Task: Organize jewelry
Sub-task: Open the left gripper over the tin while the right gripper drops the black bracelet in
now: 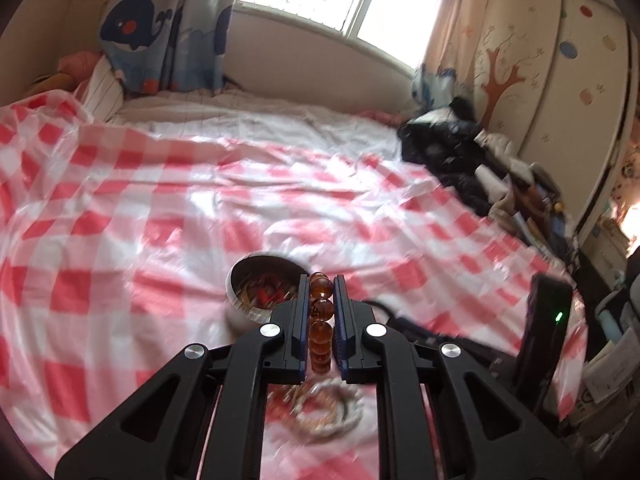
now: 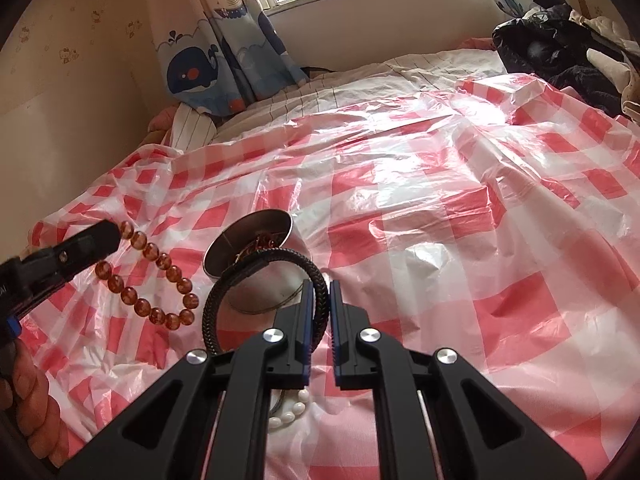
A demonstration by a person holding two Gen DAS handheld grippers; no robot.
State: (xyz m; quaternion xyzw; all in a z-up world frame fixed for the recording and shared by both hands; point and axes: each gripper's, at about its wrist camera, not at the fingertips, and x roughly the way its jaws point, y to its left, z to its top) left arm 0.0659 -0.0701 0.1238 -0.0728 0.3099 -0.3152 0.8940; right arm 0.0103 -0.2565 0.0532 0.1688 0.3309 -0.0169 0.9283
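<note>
My left gripper [image 1: 321, 280] is shut on an amber bead bracelet [image 1: 320, 312] and holds it above the bed; the bracelet [image 2: 152, 276] hangs from the left gripper [image 2: 114, 236] in the right wrist view. My right gripper [image 2: 321, 286] is shut on a dark braided leather bracelet [image 2: 224, 296]. A round metal bowl [image 1: 262, 284] with jewelry inside sits on the red-checked sheet, just left of my left fingers; it also shows in the right wrist view [image 2: 248, 236]. A white bead bracelet [image 1: 320, 412] lies below the left gripper, and white beads [image 2: 288, 412] lie under the right gripper.
A red-and-white checked plastic sheet [image 2: 440, 240] covers the bed. Dark clothes [image 1: 452, 152] are piled at the bed's right side. A black device with a green light [image 1: 548, 320] stands at the right. Whale curtains [image 2: 216, 60] hang by the window.
</note>
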